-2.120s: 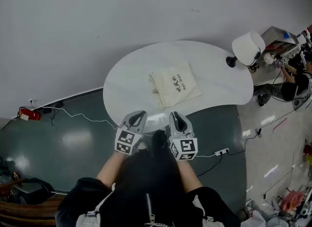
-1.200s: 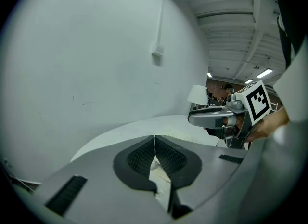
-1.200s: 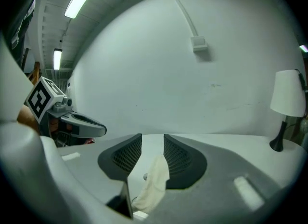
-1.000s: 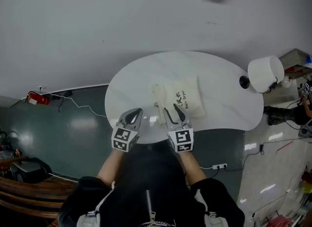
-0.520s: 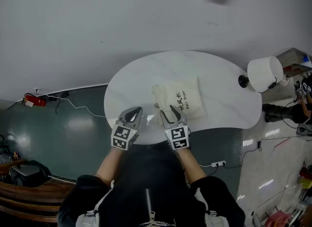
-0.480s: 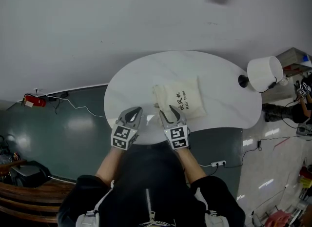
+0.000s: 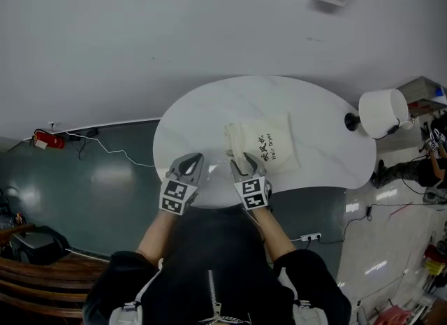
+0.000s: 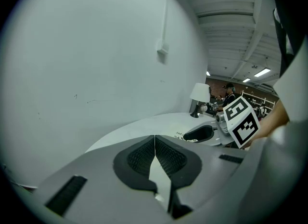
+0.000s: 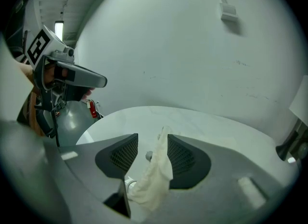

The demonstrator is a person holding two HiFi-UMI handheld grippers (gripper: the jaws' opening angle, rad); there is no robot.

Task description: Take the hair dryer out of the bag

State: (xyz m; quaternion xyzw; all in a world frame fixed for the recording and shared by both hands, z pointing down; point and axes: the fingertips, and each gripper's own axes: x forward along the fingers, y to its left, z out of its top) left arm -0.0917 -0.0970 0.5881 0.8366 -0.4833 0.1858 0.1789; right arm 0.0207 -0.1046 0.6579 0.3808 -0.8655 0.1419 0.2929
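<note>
A plain pale wall (image 7: 174,30) and a dark glossy floor (image 7: 91,191) surrounded a white rounded table (image 7: 209,114). A person (image 7: 216,275) in dark clothes stood at its near edge, a gripper in each hand. A cream cloth bag (image 7: 262,145) with dark print lay flat on the table, right of the middle, its gathered mouth towards the person. The dryer itself was out of sight. A white-shaded lamp (image 7: 380,112) stood off the table's right end. The right gripper (image 7: 246,159) was at the bag's mouth. Its jaws had just been opening and stood apart, with a bunched fold of the bag's cloth rising between them, close against the right-hand pad and clear of the other. The left gripper (image 7: 189,158) hung over the table's near edge, left of the bag and apart from it, with its jaws clenched pad to pad on nothing.
</note>
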